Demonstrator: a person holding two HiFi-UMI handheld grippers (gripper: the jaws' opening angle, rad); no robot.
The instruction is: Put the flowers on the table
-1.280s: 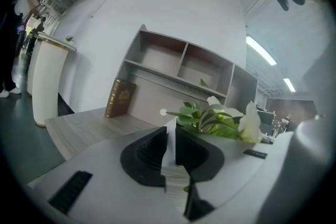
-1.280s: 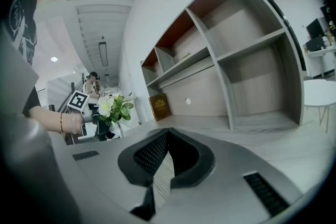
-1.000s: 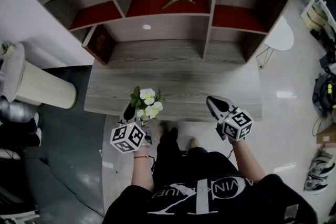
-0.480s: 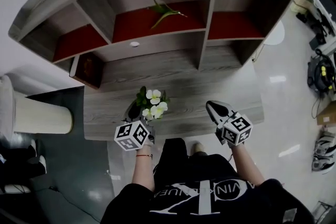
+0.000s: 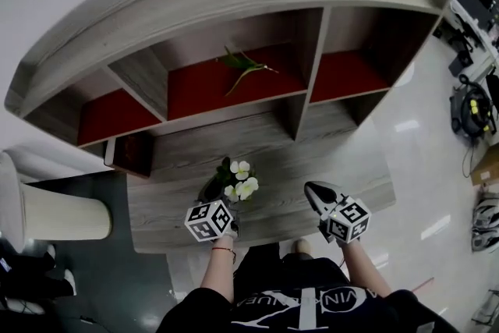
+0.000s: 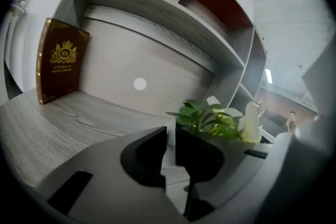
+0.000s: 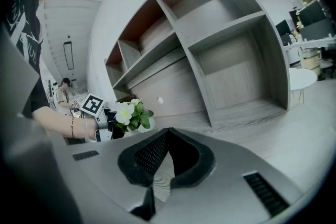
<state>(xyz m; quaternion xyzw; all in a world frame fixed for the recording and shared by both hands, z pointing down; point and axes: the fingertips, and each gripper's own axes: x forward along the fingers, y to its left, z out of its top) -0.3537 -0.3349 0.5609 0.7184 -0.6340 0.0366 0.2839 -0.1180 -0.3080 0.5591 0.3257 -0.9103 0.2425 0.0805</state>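
The flowers [image 5: 240,182], white blossoms with green leaves in a small pot, are over the near part of the grey wooden table [image 5: 312,160]. My left gripper [image 5: 221,195] is shut on the pot's rim. In the left gripper view the thin pot wall sits between the jaws [image 6: 170,131], and the flowers [image 6: 210,120] rise just right of them. I cannot tell whether the pot touches the table. The right gripper view shows the flowers [image 7: 128,114] at left. My right gripper [image 5: 316,189] hovers over the table's near right, shut and empty [image 7: 168,134].
A shelf unit with red-backed compartments stands at the table's far side; a loose green sprig [image 5: 242,66] lies in its middle one. A brown book [image 5: 132,154] [image 6: 58,60] leans at the table's back left. A white cylinder [image 5: 54,210] stands on the floor at left.
The left gripper has carried the flowers a little farther in over the table. The right gripper has kept beside it. The head view has tilted up toward the shelf.
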